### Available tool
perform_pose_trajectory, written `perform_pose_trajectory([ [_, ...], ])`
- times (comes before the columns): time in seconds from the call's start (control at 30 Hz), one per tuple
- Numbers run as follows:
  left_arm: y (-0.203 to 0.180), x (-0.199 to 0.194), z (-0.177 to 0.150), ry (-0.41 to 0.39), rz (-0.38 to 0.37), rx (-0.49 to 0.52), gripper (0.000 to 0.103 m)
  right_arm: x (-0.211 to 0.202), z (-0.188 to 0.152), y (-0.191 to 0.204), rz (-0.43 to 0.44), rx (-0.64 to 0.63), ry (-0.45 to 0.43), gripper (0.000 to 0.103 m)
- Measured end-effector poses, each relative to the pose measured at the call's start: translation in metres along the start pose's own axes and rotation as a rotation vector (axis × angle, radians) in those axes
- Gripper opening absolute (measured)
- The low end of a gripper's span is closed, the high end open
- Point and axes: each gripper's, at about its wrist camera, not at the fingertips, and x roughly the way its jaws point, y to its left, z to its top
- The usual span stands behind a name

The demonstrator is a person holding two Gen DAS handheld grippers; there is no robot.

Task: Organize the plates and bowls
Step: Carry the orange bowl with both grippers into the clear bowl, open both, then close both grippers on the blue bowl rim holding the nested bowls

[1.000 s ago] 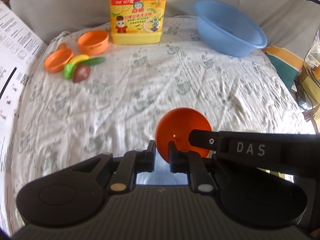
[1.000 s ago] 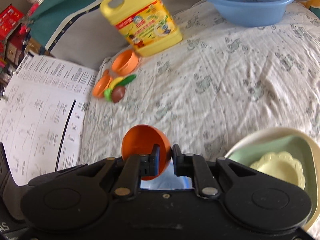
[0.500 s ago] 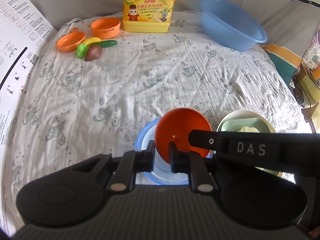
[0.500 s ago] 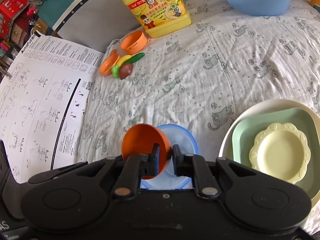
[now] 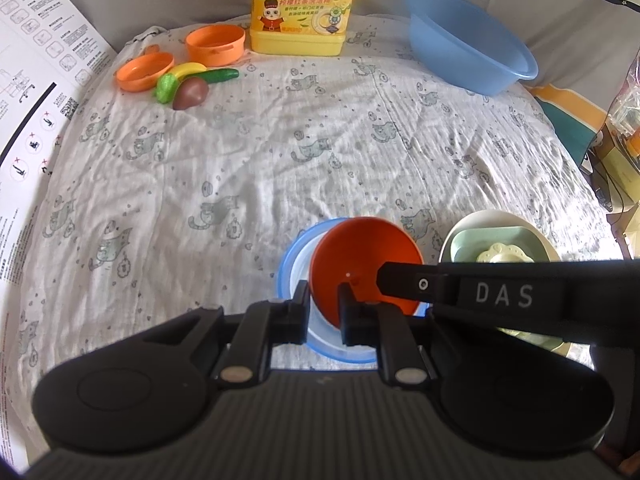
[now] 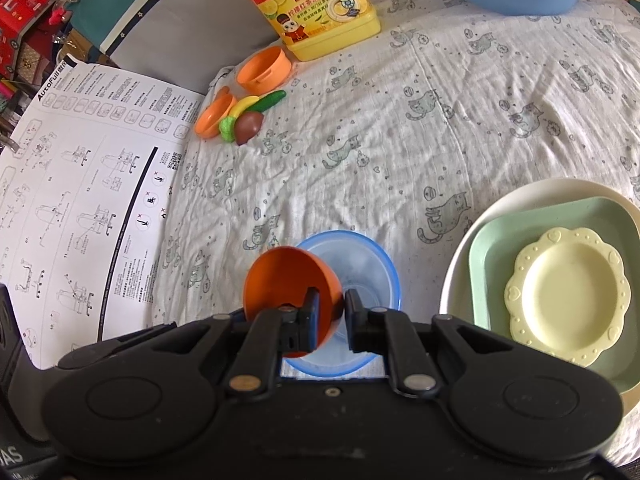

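An orange bowl [image 5: 362, 256] is held between both grippers, tilted, just above a clear bowl with a blue rim [image 5: 290, 264]. My left gripper [image 5: 324, 300] is shut on the orange bowl's near rim. My right gripper [image 6: 331, 307] is shut on the opposite rim of the orange bowl [image 6: 288, 276], over the blue-rimmed bowl [image 6: 372, 256]. A stack stands to the right: a cream bowl [image 6: 520, 196], a green square plate [image 6: 496, 236] and a yellow scalloped plate [image 6: 568, 292] on top.
Far side of the cloth: a yellow detergent jug [image 5: 300, 4], a blue basin [image 5: 468, 40], two small orange dishes [image 5: 216, 42] and toy vegetables [image 5: 192, 88]. An instruction sheet [image 6: 80, 184] lies at the left edge.
Both grippers pulled back and lowered with the orange bowl. The blue-rimmed bowl and the plate stack came into view beneath and to the right.
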Motion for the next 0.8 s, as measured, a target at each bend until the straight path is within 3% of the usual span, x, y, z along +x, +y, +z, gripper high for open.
perform_pose_trajectory([
  [0.37, 0.004, 0.012, 0.000, 0.023, -0.002, -0.009, 0.013, 0.011, 0.001, -0.004, 0.004, 0.013, 0.024, 0.016],
  [0.47, 0.006, 0.010, 0.000, 0.004, 0.012, -0.014, 0.017, 0.010, 0.002, -0.004, -0.007, 0.013, 0.011, 0.031],
  [0.5, 0.008, 0.008, 0.001, -0.006, 0.015, -0.018, 0.028, 0.008, 0.003, -0.004, -0.012, 0.013, -0.003, 0.043],
  [0.53, 0.010, 0.005, 0.001, -0.019, 0.018, -0.026, 0.052, 0.006, 0.004, -0.004, -0.010, 0.014, -0.016, 0.053],
  [0.57, 0.012, 0.002, 0.001, -0.038, 0.029, -0.034, 0.065, 0.003, 0.006, -0.006, -0.006, 0.020, -0.031, 0.074],
  [0.6, 0.014, -0.002, 0.001, -0.062, 0.048, -0.037, 0.078, -0.001, 0.007, -0.007, -0.008, 0.021, -0.052, 0.086],
  [0.73, 0.024, -0.012, 0.000, -0.115, 0.076, -0.061, 0.099, -0.010, 0.011, -0.011, -0.042, 0.014, -0.108, 0.097],
  [0.8, 0.031, -0.014, -0.002, -0.131, 0.071, -0.090, 0.102, -0.011, 0.011, -0.018, -0.045, 0.036, -0.109, 0.101],
])
